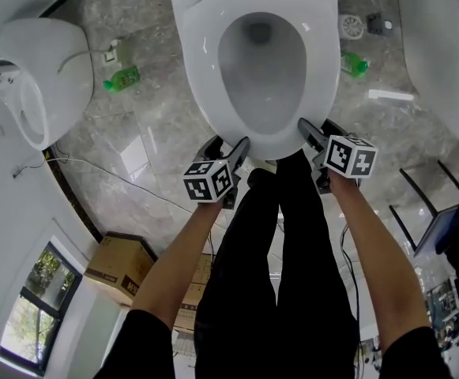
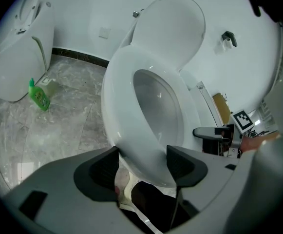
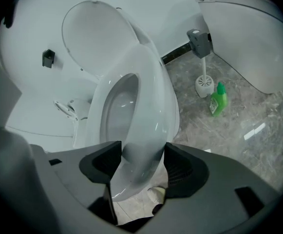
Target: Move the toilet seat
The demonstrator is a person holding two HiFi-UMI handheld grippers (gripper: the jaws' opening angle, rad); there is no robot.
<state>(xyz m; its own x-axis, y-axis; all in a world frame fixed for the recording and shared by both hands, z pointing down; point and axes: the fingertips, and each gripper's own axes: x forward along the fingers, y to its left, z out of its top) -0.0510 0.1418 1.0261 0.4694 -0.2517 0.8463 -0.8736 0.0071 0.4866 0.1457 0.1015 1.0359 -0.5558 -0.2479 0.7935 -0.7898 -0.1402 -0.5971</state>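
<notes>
A white toilet stands ahead with its lid [image 2: 173, 28] up against the tank. The white toilet seat [image 1: 213, 77] lies lowered over the bowl. My left gripper [image 1: 227, 147] is at the seat's front left edge. In the left gripper view the seat [image 2: 117, 106] fills the gap of the left gripper [image 2: 142, 160] and touches both pads. My right gripper [image 1: 317, 133] is at the front right edge. In the right gripper view the seat [image 3: 151, 96] sits edge-on in the right gripper [image 3: 142, 160], pressed by both pads.
Other white toilets stand to the left [image 1: 39, 77] and right [image 1: 442, 46]. Green bottles [image 1: 122, 77] [image 1: 354, 63] and a toilet brush [image 1: 352, 26] sit on the marble floor. A cardboard box [image 1: 118, 267] lies behind left. The person's black-clad legs [image 1: 284, 235] stand at the bowl's front.
</notes>
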